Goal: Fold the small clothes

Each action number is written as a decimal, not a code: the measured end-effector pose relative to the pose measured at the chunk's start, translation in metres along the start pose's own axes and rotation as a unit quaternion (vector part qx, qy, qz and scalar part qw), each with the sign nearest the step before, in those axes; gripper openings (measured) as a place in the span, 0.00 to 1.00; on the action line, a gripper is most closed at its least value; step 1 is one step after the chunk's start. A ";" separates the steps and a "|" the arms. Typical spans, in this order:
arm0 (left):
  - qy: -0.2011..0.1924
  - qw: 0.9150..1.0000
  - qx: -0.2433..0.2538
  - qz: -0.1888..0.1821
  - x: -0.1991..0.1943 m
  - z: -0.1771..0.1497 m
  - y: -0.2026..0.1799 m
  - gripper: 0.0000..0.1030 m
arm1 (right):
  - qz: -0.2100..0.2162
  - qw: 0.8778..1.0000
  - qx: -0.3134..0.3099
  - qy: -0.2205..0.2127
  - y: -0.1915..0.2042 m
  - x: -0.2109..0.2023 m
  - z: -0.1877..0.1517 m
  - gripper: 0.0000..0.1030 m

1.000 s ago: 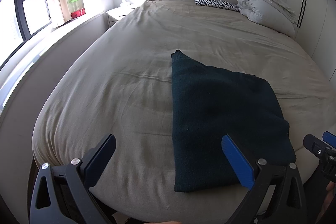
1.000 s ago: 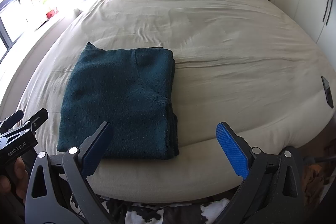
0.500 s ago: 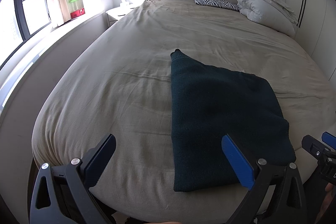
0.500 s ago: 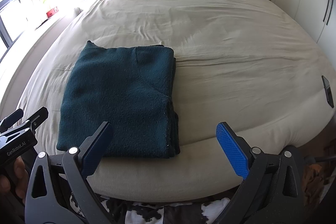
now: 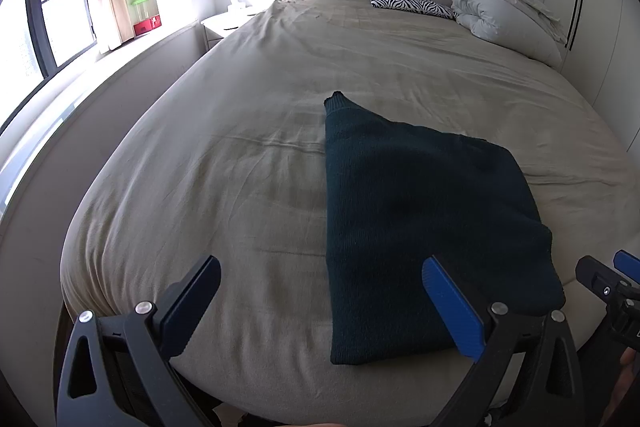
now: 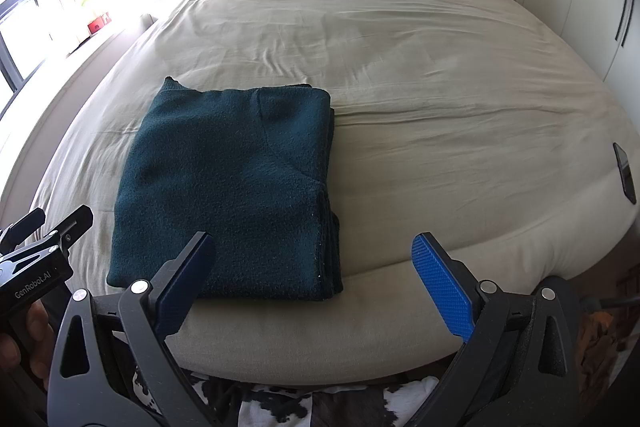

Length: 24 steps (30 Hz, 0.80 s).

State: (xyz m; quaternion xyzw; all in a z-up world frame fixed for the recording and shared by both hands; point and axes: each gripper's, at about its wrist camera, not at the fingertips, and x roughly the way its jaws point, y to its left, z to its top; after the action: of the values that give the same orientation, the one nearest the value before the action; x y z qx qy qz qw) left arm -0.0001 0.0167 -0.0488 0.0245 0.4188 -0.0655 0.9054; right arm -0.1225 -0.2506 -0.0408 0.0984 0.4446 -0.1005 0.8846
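a dark green sweater [image 6: 228,187] is seen folded into a neat rectangle near the foot edge of the bed [image 6: 420,67], at about 10 o'clock from the right gripper [image 6: 312,279] and at about 1 o'clock from the left gripper [image 5: 320,303]. both grippers are held wide apart and empty, drawn clear of the cloth below the mattress edge; neither is touching the sweater. the stacked layers are shown along the sweater's right side in the right wrist view, with one corner poking out at the far left. the fold is judged to be finished or nearly so, and the grippers are likely kept back so that the pile is not disturbed. the garment appears to have been placed close to the edge so that it could be reached from where the person stands. a white duvet [image 5: 508,15] and a zebra-print pillow [image 5: 412,3] are bundled at the headboard, at 12 to 1 o'clock, well apart from the work. a dark phone-like object [image 6: 624,173] is seen at the bed's right edge. no containers are seen on the bed.
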 end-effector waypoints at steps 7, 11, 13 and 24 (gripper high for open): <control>0.000 1.000 0.000 0.000 0.000 0.000 0.000 1.00 | 0.000 1.000 -0.001 0.000 -0.001 0.000 0.001 0.97; 0.000 1.000 0.000 0.000 0.000 0.000 0.000 1.00 | 0.000 1.000 0.000 0.000 0.000 0.000 0.000 0.97; 0.000 1.000 0.001 0.000 0.000 0.000 0.000 1.00 | 0.000 1.000 0.000 0.000 0.000 0.000 -0.001 0.97; 0.000 1.000 0.000 0.000 0.000 0.000 0.000 1.00 | 0.000 1.000 0.000 0.001 -0.001 0.001 -0.001 0.97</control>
State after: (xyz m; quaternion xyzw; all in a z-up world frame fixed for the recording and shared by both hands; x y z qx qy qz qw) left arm 0.0000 0.0166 -0.0489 0.0250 0.4192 -0.0653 0.9052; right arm -0.1232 -0.2518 -0.0423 0.0984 0.4456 -0.0999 0.8842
